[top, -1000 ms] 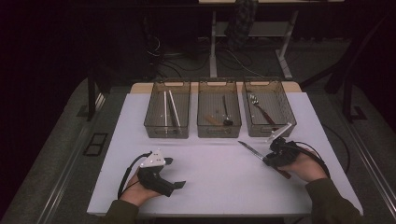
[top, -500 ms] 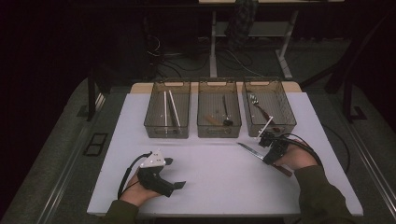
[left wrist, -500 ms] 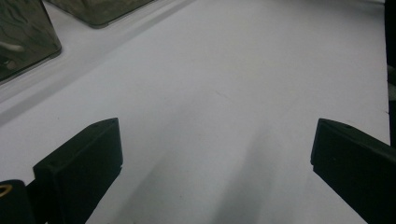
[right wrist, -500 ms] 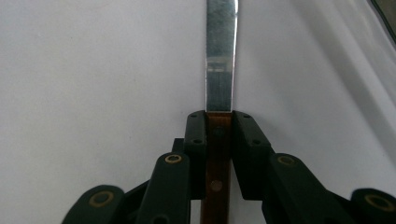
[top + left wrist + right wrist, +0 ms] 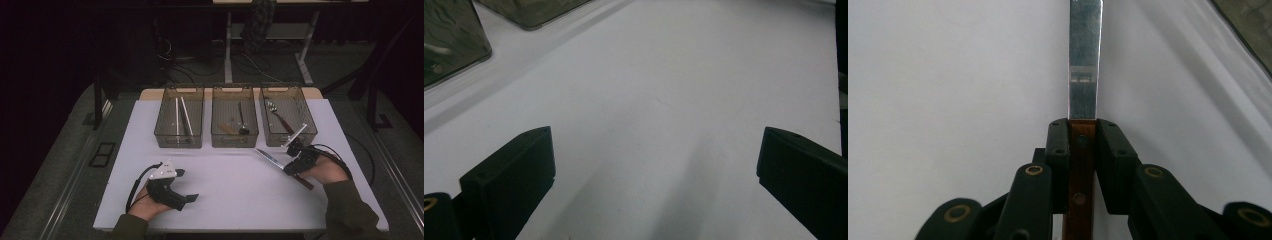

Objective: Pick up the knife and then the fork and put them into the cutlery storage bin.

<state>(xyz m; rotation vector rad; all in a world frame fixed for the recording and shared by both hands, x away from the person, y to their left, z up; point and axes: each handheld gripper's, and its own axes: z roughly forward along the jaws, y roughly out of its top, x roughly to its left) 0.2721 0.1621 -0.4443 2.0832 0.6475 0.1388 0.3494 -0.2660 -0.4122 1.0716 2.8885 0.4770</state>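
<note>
A dark room with desk legs and cables behind; in front, a white tabletop [image 5: 235, 190] carrying three smoky clear bins in a row along its far edge. Left bin [image 5: 179, 123]: two pale sticks, probably chopsticks. Middle bin [image 5: 234, 122]: a dark-handled utensil and a small brownish item, both too small to name. Right bin [image 5: 288, 117]: a spoon-like piece and another utensil. Near the front-left corner the left gripper [image 5: 186, 185] rests on the tabletop in the person's hand, its jaws spread wide over bare surface and holding nothing. Towards the right edge, just in front of the right bin, the right gripper [image 5: 290, 167] has just been closing its jaws, which now pinch the wooden handle of a knife [image 5: 1084, 75]; the steel blade runs straight out ahead of them, and in the high view it points towards the middle of the tabletop. Step in hand, by judgement: the knife is gripped, at or just off the surface, and awaits sorting into a bin. The next move calls for a lift clear of the bin rim and a level carry so that the blade does not catch. Which bin suits the knife cannot be told. The handle's rear end is hidden in the right gripper view
</note>
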